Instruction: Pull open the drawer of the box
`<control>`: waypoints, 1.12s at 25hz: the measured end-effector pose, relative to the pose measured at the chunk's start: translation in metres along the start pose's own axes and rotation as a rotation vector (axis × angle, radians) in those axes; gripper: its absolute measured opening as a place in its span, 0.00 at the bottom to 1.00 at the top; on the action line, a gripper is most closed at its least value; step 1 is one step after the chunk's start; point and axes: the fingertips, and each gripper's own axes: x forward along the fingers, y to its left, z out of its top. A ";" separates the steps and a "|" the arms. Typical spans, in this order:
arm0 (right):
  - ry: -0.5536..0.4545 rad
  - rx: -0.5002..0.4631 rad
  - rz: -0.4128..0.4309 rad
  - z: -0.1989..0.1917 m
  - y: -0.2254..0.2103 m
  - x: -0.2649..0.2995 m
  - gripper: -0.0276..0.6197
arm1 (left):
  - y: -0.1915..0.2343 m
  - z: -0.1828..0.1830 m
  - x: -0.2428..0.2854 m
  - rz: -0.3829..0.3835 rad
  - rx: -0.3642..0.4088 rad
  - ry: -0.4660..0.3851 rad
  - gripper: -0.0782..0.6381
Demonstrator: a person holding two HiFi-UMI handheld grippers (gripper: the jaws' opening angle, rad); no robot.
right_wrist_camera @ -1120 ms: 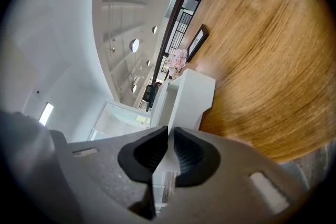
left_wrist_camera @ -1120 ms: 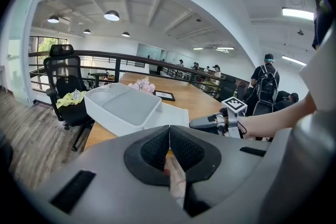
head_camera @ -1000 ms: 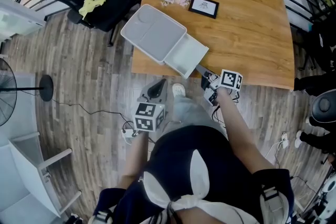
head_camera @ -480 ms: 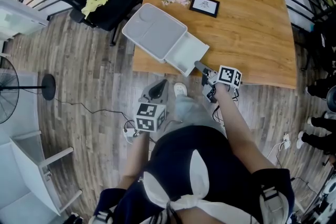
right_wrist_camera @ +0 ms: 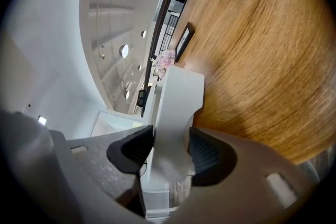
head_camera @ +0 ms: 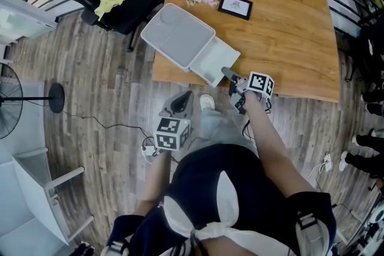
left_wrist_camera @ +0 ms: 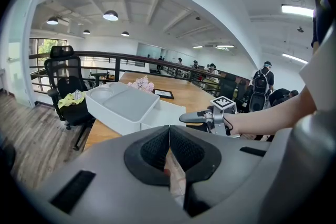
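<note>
My left gripper hangs low off the near edge of the table, over the floor, its pads pressed together with nothing in them; I judge it no threat unless I lift it carelessly into the underside of the table.

The white box sits on the table's left corner, and part of it seems to hang past the left edge. Its drawer is already drawn out toward me, the front reaching about to the table's near edge. That is my main worry: with so little wood under the box on that side, any further tug could slide the whole thing off, or bring the drawer out of its housing altogether.

My right gripper is at the drawer's front. Its jaws have just been opening and now stand wide, with the drawer's white front lip between the pads but no longer pinched. If I back away crooked, a pad could hook that lip and drag the drawer along. I'd say a straight retreat with the jaws kept wide is what it needs
</note>
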 end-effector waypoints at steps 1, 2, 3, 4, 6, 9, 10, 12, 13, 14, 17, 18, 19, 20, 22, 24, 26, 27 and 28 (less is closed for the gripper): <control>0.003 0.004 0.007 0.000 0.000 0.001 0.37 | 0.000 0.000 0.000 0.001 0.001 0.001 0.13; 0.006 0.008 0.015 0.000 0.001 0.001 0.36 | 0.000 0.000 0.001 0.001 -0.001 0.001 0.13; 0.008 0.014 0.024 -0.001 0.002 0.001 0.32 | 0.001 0.000 0.001 0.001 -0.003 -0.001 0.13; 0.009 0.019 0.031 -0.001 0.002 0.001 0.32 | 0.001 0.000 0.001 0.001 -0.004 -0.002 0.13; 0.011 0.029 0.036 -0.003 0.003 0.000 0.32 | 0.002 0.000 0.001 0.002 -0.005 -0.001 0.13; 0.019 0.034 0.035 -0.005 0.003 -0.002 0.31 | 0.002 0.001 0.002 0.001 -0.007 0.000 0.13; 0.019 0.035 0.036 -0.005 0.003 -0.003 0.31 | 0.003 0.001 0.003 0.001 -0.007 -0.001 0.13; 0.018 0.037 0.036 -0.007 0.002 -0.004 0.31 | 0.004 0.000 0.003 0.000 -0.008 -0.003 0.13; 0.018 0.038 0.036 -0.007 0.002 -0.005 0.31 | 0.003 0.000 0.003 0.000 -0.009 -0.004 0.13; 0.018 0.038 0.035 -0.007 0.002 -0.007 0.31 | 0.003 0.001 0.004 -0.001 -0.010 -0.005 0.13; 0.018 0.037 0.035 -0.007 0.000 -0.010 0.31 | 0.001 0.001 0.004 -0.001 -0.003 -0.006 0.13; 0.018 0.036 0.036 -0.007 -0.001 -0.011 0.31 | 0.001 0.001 0.005 0.000 0.000 -0.008 0.13; 0.018 0.036 0.036 -0.008 -0.002 -0.011 0.31 | 0.001 0.001 0.005 0.000 0.003 -0.009 0.13; 0.018 0.037 0.035 -0.008 -0.002 -0.012 0.31 | 0.001 0.001 0.004 0.001 0.004 -0.010 0.13; 0.018 0.041 0.033 -0.008 -0.002 -0.014 0.31 | 0.000 0.002 0.004 0.001 0.004 -0.011 0.13; 0.016 0.049 0.024 -0.009 -0.002 -0.016 0.31 | -0.001 0.001 0.003 0.002 0.005 -0.008 0.13; 0.014 0.049 0.022 -0.010 -0.002 -0.018 0.31 | -0.002 0.000 0.002 0.003 0.005 -0.005 0.13; 0.013 0.044 0.026 -0.010 -0.002 -0.019 0.31 | -0.002 0.001 0.002 0.003 0.006 -0.008 0.13; 0.013 0.041 0.029 -0.010 -0.003 -0.020 0.31 | -0.003 0.001 0.001 0.002 0.007 -0.012 0.13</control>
